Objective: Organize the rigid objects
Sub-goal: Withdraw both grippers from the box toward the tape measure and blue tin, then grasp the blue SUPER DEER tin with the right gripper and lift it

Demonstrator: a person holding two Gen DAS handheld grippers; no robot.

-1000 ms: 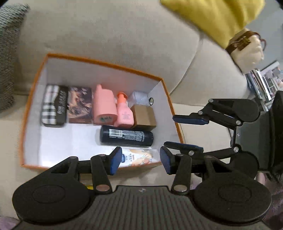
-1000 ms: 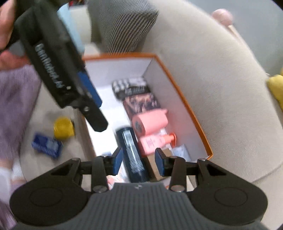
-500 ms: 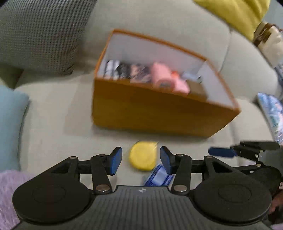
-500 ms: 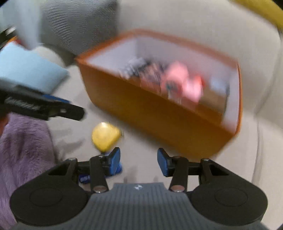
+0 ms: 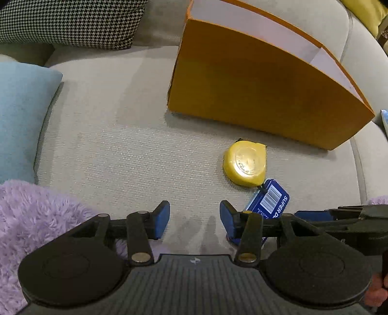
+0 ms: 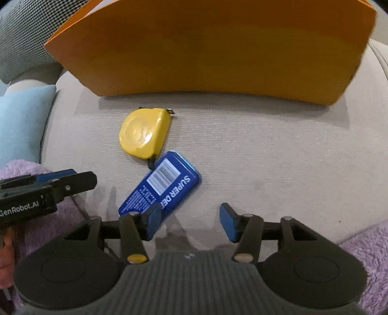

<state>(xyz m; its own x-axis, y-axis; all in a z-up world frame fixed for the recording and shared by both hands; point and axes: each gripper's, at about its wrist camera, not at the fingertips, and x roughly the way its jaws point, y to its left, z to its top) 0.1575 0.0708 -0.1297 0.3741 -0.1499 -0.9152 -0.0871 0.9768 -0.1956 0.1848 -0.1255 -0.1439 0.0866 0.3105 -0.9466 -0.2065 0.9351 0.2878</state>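
A yellow tape measure point(image 5: 245, 162) lies on the beige sofa seat in front of the orange box point(image 5: 254, 89). It also shows in the right wrist view point(image 6: 143, 132). A blue tin point(image 6: 167, 185) with a barcode lies flat just beside it, partly hidden behind my left gripper's right finger in the left wrist view point(image 5: 269, 202). My left gripper point(image 5: 194, 219) is open and empty, low over the seat, left of the tin. My right gripper point(image 6: 190, 221) is open and empty, its left finger just over the tin's near end. The box's contents are hidden by its wall point(image 6: 213, 48).
A light blue cushion point(image 5: 21, 116) and a purple fluffy throw point(image 5: 36, 218) lie at the left. A houndstooth cushion point(image 5: 70, 21) leans at the back left. The sofa backrest point(image 5: 339, 26) rises behind the box. More purple throw point(image 6: 363, 249) lies at the right.
Both grippers have drawn back from over the box's inside and dropped low to the seat in front of it. The tape measure and blue tin are now close ahead. Both stay open.
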